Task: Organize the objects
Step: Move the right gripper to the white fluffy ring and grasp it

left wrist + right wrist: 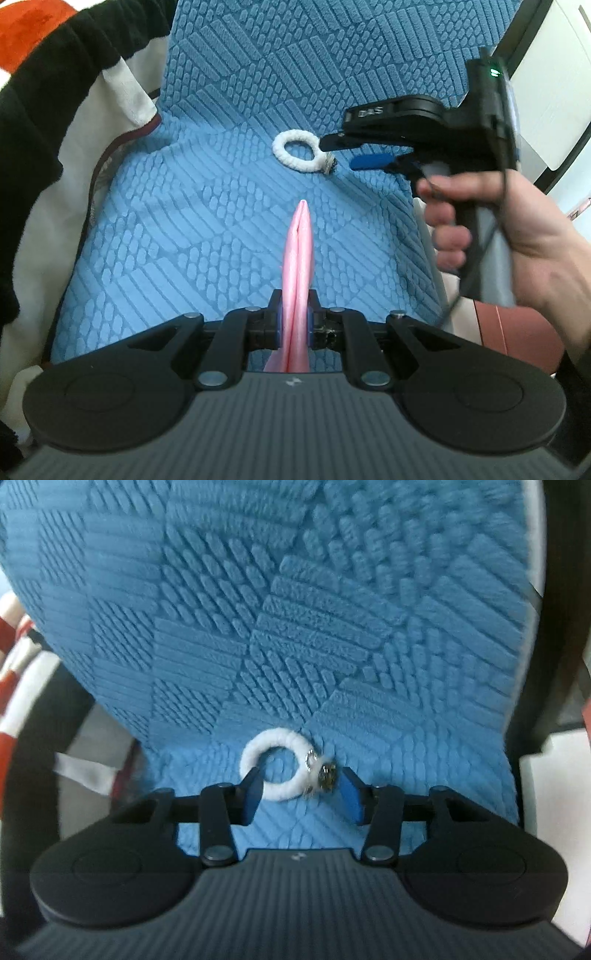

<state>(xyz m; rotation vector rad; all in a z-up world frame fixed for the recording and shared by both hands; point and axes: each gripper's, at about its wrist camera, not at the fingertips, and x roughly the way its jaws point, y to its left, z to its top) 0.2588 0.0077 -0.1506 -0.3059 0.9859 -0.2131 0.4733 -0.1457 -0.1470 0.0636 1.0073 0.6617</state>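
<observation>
A white fuzzy hair tie [295, 153] with a small metal charm lies on the blue textured cushion [229, 221]. My left gripper [295, 325] is shut on a pink satin fabric piece [298, 266] that sticks forward between its pads. My right gripper [340, 151] shows in the left wrist view, held by a hand, with its fingertips at the hair tie's right side. In the right wrist view the right gripper [301, 792] is open, and the hair tie [280, 770] lies between its blue pads [349, 797], close to both.
A black, white and orange blanket [55, 129] lies along the cushion's left edge. A brown seat edge [517, 332] and a white surface [546, 92] are to the right. The blue cushion back [295, 609] rises behind the hair tie.
</observation>
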